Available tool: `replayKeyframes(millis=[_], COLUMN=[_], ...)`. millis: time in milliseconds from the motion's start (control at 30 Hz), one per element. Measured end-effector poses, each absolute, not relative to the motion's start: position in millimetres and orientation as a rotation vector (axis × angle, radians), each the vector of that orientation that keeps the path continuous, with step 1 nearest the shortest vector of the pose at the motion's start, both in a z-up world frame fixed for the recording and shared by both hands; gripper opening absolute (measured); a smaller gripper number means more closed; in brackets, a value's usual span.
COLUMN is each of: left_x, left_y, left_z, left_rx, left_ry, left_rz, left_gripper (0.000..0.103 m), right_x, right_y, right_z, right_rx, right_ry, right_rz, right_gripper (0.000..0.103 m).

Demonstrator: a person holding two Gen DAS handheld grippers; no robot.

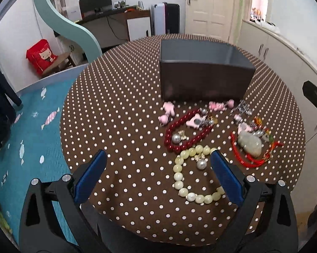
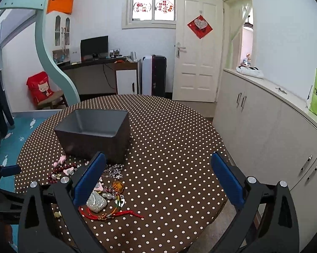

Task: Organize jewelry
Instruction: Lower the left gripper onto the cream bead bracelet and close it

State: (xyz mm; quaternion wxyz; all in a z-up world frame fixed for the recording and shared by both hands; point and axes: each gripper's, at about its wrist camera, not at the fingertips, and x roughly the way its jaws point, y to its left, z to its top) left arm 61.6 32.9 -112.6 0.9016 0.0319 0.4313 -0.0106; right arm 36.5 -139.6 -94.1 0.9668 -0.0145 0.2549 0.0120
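Jewelry lies scattered before the dark grey box (image 1: 205, 71), whose long side faces it; cream bead bracelet (image 1: 186, 181) curls open. Left gripper (image 1: 158, 166) and right gripper (image 2: 158, 172) gape wide, holding nothing.

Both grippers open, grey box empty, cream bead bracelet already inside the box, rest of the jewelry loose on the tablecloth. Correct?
One thing is off: the cream bead bracelet is not in the grey box. The left wrist view shows it lying on the tablecloth between the open jaws of the left gripper. The rest stands: the right gripper is open too, and the right wrist view shows the box empty.
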Motion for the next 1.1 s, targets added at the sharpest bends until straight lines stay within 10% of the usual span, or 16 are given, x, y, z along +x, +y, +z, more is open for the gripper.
replayKeyframes(millis=[100, 333, 567, 1100], left_x=[61, 61, 56, 35], left_y=[32, 27, 45, 130], left_z=[-118, -130, -137, -92], left_rx=[0.082, 0.15, 0.059, -0.346], left_ry=[0.9, 0.952, 0.947, 0.735], left_rz=[-0.031, -0.023, -0.098, -0.34], left_gripper=[0.094, 0.041, 0.014, 0.009], right_x=[38, 41, 44, 47], right_y=[-137, -135, -130, -89], right_z=[-98, -102, -105, -113], right_rx=[-0.036, -0.02, -0.004, 0.054], right_ry=[0.529, 0.551, 0.573, 0.633], right_rz=[0.032, 0.081, 0.106, 0.393], right_gripper=[0.096, 0.096, 0.096, 0.085])
